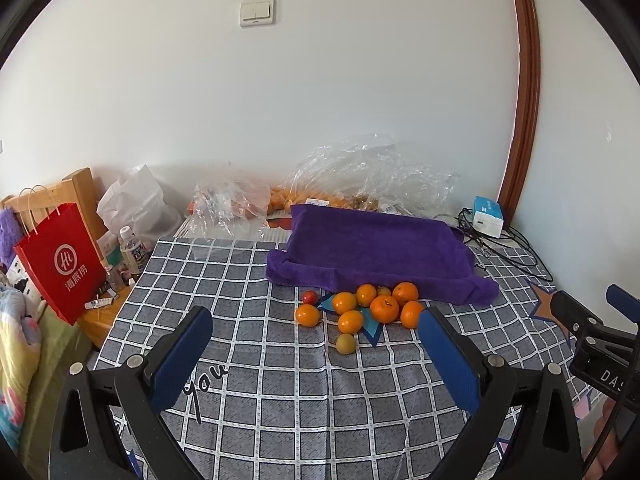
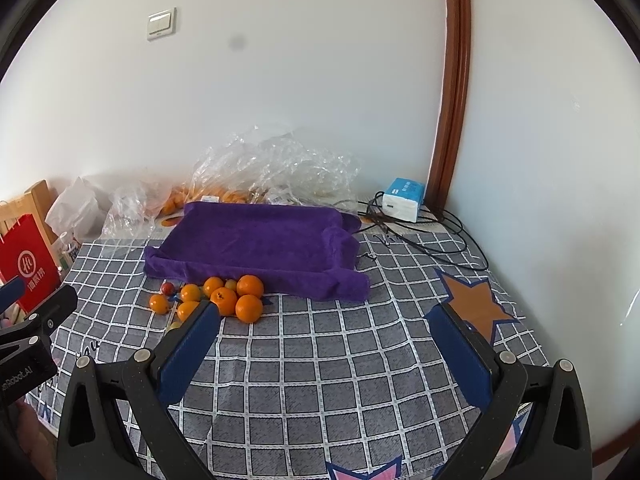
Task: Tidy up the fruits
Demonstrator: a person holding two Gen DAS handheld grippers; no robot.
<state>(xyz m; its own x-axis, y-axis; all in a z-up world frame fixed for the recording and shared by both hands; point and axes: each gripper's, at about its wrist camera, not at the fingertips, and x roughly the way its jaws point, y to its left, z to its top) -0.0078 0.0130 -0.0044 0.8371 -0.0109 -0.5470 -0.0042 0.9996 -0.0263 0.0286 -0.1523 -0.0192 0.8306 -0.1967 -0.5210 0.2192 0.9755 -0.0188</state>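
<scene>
A white wall with a light switch backs a desk spread with a grey checked cloth, star shapes printed here and there. Toward the wall lies a purple towel, draped over something flat so its edges stand up like a shallow tray; what is under it cannot be seen. Just in front of its near edge sits the cluster of oranges, most of them touching one another, with a small red fruit at the cluster's left end and a pale yellow-green one at the near side, a little apart.

The left gripper hovers above the cloth with the fruit straight ahead between its blue pads and beyond their tips; its jaws are spread wide and hold nothing. The right gripper is likewise gaping and empty, and from its view the oranges lie ahead and to the left, beside and partly behind the left pad's tip, which hides the nearest fruit. The purple towel lies beyond them.

Behind the towel, crumpled clear plastic bags hold more orange fruit, hard to count through the wrinkles. A white and blue box with black cables sits at the right rear corner, and a red paper bag stands off the left edge beside a water bottle. The other gripper's black frame cuts into the edge of each view.
</scene>
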